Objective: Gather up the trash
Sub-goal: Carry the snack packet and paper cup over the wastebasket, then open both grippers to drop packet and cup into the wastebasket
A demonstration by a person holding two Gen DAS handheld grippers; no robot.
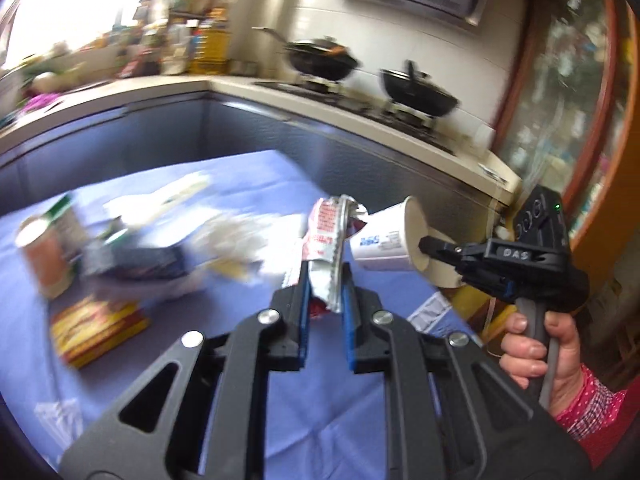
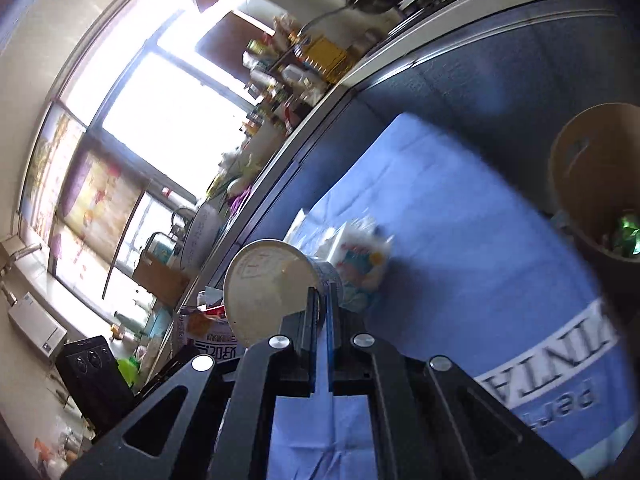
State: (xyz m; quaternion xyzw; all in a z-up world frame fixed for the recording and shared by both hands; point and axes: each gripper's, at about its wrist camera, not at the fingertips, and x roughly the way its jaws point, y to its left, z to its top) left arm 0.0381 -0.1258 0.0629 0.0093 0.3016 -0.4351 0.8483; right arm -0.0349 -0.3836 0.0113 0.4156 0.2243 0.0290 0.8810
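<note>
The left claw (image 1: 325, 280) is raised above the bench (image 1: 248, 400), its blue-padded fingers (image 1: 304, 312) closed narrowly on a crumpled foil snack wrapper (image 1: 328, 248) that stands upright between them, silver inside with red and white print, its top curling over. Just to its right the right claw (image 1: 430, 246) reaches in sideways, held by a bare hand (image 1: 536, 344) with a pink dotted sleeve; its fingers pinch the rim of a white paper cup (image 1: 386, 238), which lies tipped on its side with its mouth toward that claw. In the right wrist view the right claw (image 2: 320, 308) shows its pads nearly together on the wall of the cup (image 2: 266, 288), whose cream inside faces the camera. The whole view is rolled steeply. Both items are in the air over the blue cloth. At the right edge of that view stands a brown paper bin (image 2: 580, 200) with something green inside. Blurred on the bench lie a can (image 1: 44, 256), a yellow and red box (image 1: 96, 328) and crumpled white packaging (image 1: 240, 236).
</note>
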